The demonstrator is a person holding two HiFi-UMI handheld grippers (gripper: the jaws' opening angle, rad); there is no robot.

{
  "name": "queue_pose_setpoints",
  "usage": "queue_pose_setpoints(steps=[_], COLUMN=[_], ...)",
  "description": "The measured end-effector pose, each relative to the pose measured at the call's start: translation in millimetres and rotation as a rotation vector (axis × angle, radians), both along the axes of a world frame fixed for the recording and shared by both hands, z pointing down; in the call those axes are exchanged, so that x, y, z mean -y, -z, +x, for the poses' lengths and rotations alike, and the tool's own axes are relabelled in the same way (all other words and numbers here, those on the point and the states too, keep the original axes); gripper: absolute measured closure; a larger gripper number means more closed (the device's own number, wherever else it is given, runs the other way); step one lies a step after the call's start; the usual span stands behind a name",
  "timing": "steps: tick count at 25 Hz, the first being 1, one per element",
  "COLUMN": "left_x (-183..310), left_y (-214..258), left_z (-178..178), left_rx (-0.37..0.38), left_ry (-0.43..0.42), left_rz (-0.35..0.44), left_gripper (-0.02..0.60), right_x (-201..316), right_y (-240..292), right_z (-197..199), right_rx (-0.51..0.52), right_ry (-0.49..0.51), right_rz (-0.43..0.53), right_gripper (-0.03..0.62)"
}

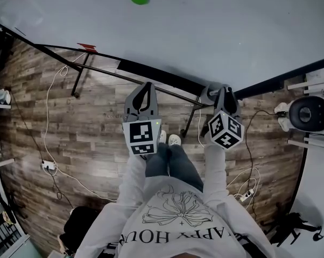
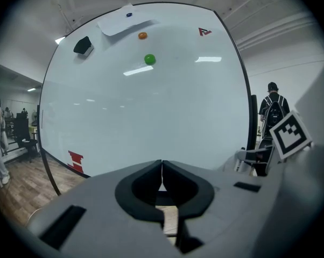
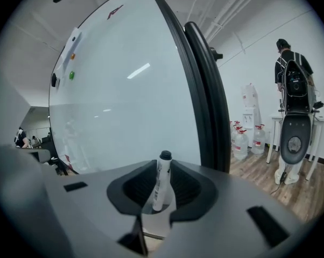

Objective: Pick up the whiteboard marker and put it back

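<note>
The whiteboard marker point(image 3: 161, 179), white with a black cap, stands upright between the jaws of my right gripper point(image 3: 162, 172), which is shut on it. That gripper point(image 1: 225, 97) is held at the right end of the whiteboard point(image 1: 205, 31), by its dark frame point(image 3: 205, 95). My left gripper point(image 2: 162, 166) is shut with its tips meeting and nothing between them. It point(image 1: 146, 93) points at the lower part of the board point(image 2: 151, 101). The head view does not show the marker.
A green magnet point(image 2: 149, 59), an orange magnet point(image 2: 142, 35) and a black eraser point(image 2: 83, 45) sit high on the board. White cables and a power strip point(image 1: 48, 166) lie on the wood floor. Water bottles point(image 3: 241, 141) and a standing person point(image 2: 270, 109) are at the right.
</note>
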State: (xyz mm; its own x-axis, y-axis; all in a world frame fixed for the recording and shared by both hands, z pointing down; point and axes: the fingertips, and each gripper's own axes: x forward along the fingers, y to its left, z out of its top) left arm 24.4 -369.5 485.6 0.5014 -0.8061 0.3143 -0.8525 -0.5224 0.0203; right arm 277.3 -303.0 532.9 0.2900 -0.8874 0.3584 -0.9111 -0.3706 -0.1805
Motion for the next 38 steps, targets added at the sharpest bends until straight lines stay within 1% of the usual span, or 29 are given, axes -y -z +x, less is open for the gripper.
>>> queue_pose_setpoints(steps=[2,11,17,26,32,35,38], left_x=[-1,-1,-1,-1,-2,0,0], left_y=[3,30,55,88,93,93,90], left_z=[-1,-7,-12,-27,-45,-53,-61], left_rx=[-0.003,-0.022,-0.045,-0.073,-0.067,-0.059,-0.053], left_ry=[0.006,0.027,0.044,0.08,0.116,0.134,0.15], left_rz=[0.005,0.054,0.105,0.163,0.17,0.171,0.166], left_gripper=[0.575,0.575,0.575,0.575,0.575,0.575,0.575], right_x=[-1,-1,-2,11,23,31,40], right_y=[8,56,89,126,126,122,112], right_z=[-4,-15,-26,-50,-74,-85,-94], right_rx=[-0.018,-0.097,-0.166,-0.181,-0.177,-0.198,-0.242], right_ry=[0.015,0.059,0.099,0.16,0.223,0.255,0.29], right_rz=[0.015,0.082,0.116,0.18,0.175,0.141,0.089], right_gripper=[0.526,0.528,0.528,0.528,0.528,0.528,0.528])
